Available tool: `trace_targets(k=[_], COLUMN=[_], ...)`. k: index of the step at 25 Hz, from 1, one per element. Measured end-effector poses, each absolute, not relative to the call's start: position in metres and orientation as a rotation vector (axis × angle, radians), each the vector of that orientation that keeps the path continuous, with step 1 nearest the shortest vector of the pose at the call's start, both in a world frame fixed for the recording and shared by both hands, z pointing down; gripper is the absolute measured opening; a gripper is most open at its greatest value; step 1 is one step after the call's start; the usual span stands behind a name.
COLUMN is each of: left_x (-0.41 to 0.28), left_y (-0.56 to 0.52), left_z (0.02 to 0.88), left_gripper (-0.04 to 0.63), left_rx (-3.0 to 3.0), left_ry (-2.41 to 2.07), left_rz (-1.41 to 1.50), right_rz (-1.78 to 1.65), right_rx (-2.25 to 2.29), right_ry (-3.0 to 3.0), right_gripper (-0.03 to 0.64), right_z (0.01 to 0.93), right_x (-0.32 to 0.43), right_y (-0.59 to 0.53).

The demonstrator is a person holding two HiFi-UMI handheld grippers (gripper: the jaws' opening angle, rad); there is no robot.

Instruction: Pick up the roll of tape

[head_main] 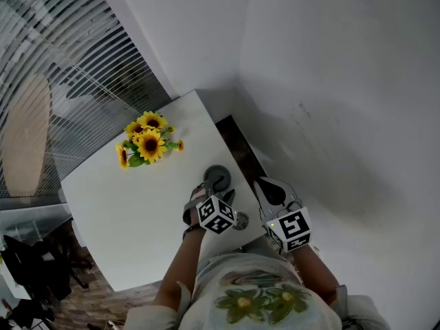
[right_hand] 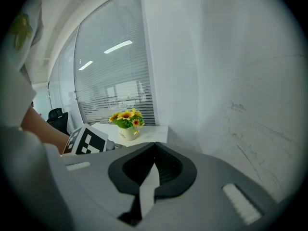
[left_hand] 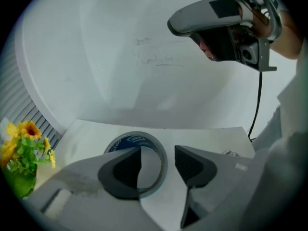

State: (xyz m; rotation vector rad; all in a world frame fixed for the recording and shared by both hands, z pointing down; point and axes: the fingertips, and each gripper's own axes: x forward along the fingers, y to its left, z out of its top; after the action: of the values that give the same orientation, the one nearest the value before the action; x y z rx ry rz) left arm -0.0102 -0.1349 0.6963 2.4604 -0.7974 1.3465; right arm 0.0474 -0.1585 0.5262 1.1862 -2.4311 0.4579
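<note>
We hold the left tool pointed steeply down over the roll of tape. The grey roll, with blue print inside its core, lies flat on the white surface, close to the surface's right edge and near corner. The left tool's jaws stand well apart. In the left gripper view its left pad sits in front of the roll's hole and its right pad stands outside the roll to the right, so the roll's right side lies between them. A clear gap shows between the right pad and the roll, so we have no grip on it.

Our right tool is held up to the right of the surface's edge, beside the white wall. Its jaws are together at the tips with nothing in them.

A small pot of sunflowers stands at the far left part of the surface, well apart from the roll. Window blinds run beyond it.
</note>
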Motion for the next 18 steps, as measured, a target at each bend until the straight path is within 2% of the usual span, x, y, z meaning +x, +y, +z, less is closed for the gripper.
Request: trace_targets(k=[6,14,18], left_x=[-0.014,-0.011,-0.013], left_y=[-0.133,-0.124,-0.123], left_z=[0.697,0.698,0.698], left_gripper=[0.142,0.067,0.060], left_rx=[2.454,2.445,2.416], left_ry=[-0.770,-0.683,-0.673], left_rz=[1.374,1.387,1.372], right_rz=[0.453,0.441,0.433], right_rx=[1.180,1.177,1.173], right_ry=[-2.430,-2.434,-2.437], right_gripper=[0.000,0.000,0.000], right_z=[0.526,0.522,0.520], right_x=[0.046,0.045,0.044], right_y=[-0.155,-0.150,-0.148])
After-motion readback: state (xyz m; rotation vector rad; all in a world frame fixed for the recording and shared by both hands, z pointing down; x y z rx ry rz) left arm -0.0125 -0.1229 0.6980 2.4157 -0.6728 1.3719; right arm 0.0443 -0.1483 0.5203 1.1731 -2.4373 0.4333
